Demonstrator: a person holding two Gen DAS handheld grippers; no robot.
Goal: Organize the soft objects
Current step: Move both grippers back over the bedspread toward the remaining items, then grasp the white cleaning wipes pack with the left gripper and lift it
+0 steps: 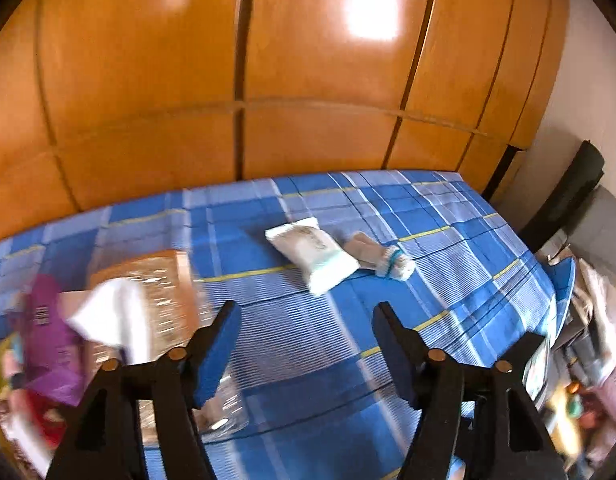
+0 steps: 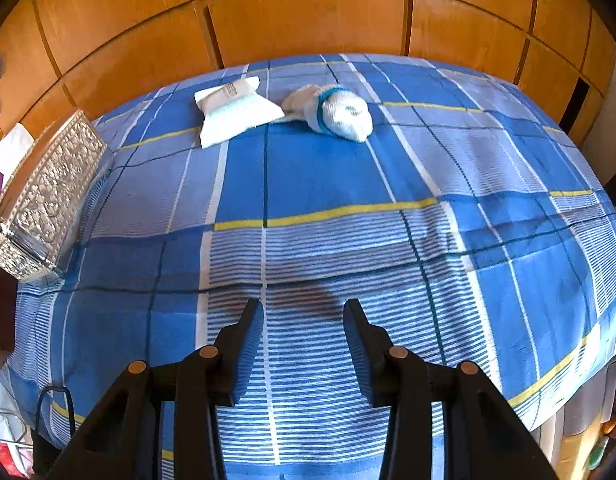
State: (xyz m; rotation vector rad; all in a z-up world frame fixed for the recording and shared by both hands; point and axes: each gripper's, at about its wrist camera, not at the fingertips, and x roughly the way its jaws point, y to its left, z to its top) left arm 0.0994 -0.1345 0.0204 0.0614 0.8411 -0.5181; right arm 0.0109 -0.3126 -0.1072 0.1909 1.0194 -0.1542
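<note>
Grippers left [image 1: 306, 314], right [image 2: 304, 312] both parted, unloaded; pouch [image 2: 236, 110], sock [image 2: 340, 114] near bedspread [image 2: 328, 184] far edge

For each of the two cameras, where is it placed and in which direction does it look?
Left wrist: sits on the left gripper, open, looking over the blue plaid bedspread to the wooden wardrobe.
Right wrist: sits on the right gripper, open, higher, looking down on the bedspread.
Shared: white packet, rolled socks, silver box.
</note>
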